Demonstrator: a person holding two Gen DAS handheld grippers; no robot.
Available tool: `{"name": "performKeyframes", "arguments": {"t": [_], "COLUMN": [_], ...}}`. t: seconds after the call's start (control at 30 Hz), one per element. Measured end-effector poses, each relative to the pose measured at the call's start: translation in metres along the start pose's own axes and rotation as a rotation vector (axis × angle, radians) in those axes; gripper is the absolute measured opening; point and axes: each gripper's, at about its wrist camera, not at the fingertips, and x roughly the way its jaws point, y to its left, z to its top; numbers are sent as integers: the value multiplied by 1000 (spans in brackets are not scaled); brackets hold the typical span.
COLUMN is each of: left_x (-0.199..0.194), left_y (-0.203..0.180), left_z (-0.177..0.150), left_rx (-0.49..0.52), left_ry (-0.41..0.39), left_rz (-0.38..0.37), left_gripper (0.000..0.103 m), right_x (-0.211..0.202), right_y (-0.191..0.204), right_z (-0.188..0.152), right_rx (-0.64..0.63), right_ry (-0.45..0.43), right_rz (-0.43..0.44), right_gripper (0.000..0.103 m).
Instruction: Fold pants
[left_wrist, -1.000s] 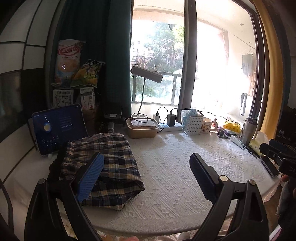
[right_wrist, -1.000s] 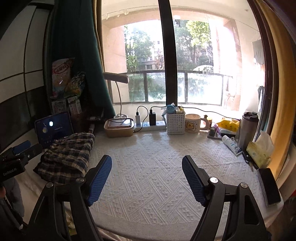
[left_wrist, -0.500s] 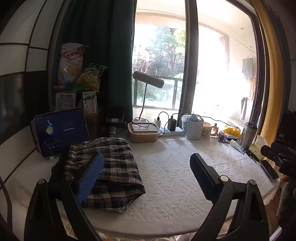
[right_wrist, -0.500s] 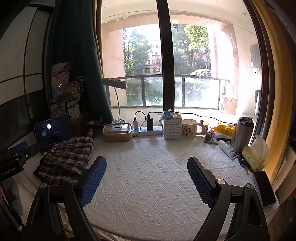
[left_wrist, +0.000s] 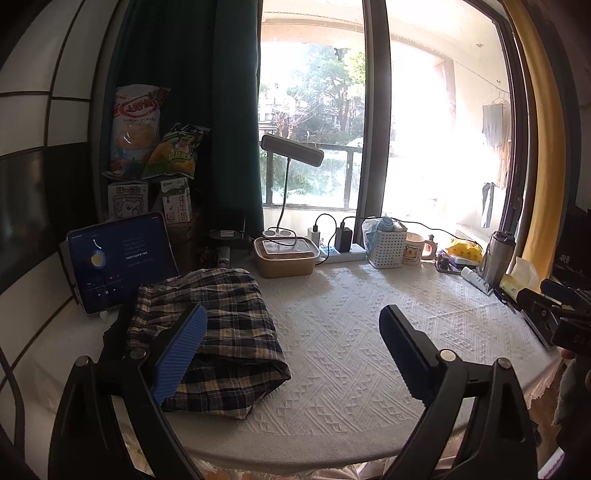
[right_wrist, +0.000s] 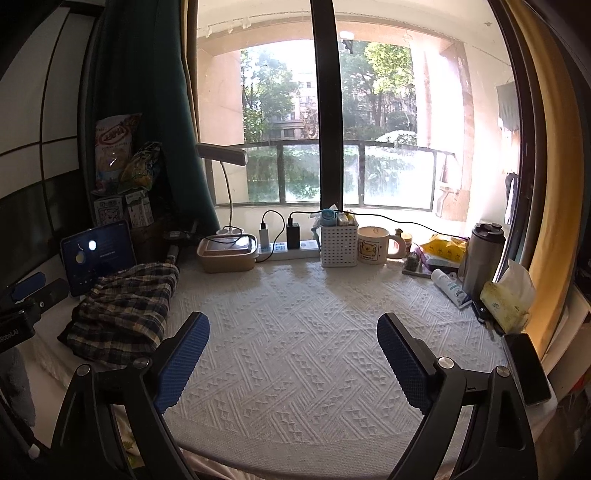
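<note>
The plaid pants (left_wrist: 229, 314) lie folded into a compact bundle at the left side of the white textured tablecloth (left_wrist: 351, 332). My left gripper (left_wrist: 291, 314) hovers open just in front of them; its left finger overlaps the bundle in view, and nothing sits between the pads. In the right wrist view the pants (right_wrist: 125, 306) rest left of my right gripper (right_wrist: 293, 318), which is open wide over bare cloth (right_wrist: 295, 295). Each gripper shows at the edge of the other's view: the left gripper (right_wrist: 26, 295) and the right gripper (left_wrist: 554, 302).
A lit tablet (left_wrist: 118, 258) leans behind the pants. Along the window stand a lunch box (right_wrist: 227, 254), power strip (right_wrist: 288, 249), white basket (right_wrist: 339, 245), mug (right_wrist: 373, 245), steel bottle (right_wrist: 482, 258) and tissue pack (right_wrist: 508, 299). A phone (right_wrist: 526, 369) lies at the right edge.
The right gripper's jaws have spread a little wider. The pants and the left gripper stay as they were.
</note>
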Motion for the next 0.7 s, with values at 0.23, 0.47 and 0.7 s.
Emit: {"name": "performKeyframes", "arguments": {"t": [0.23, 0.47, 0.7], "left_x": [1, 2, 2], "left_y": [-1, -3, -4], "left_z": [-2, -2, -3], "left_rx": [1, 6, 9], "left_ry": [10, 12, 13], "left_rz": [2, -1, -3], "left_gripper": [94, 94, 94], "right_x": [1, 2, 2], "right_y": [0, -1, 0], "right_z": [-1, -4, -5], "right_rx": [-7, -9, -10], "right_ry": [2, 8, 11], "right_rz": [-2, 3, 8], "right_gripper": [94, 94, 94]}}
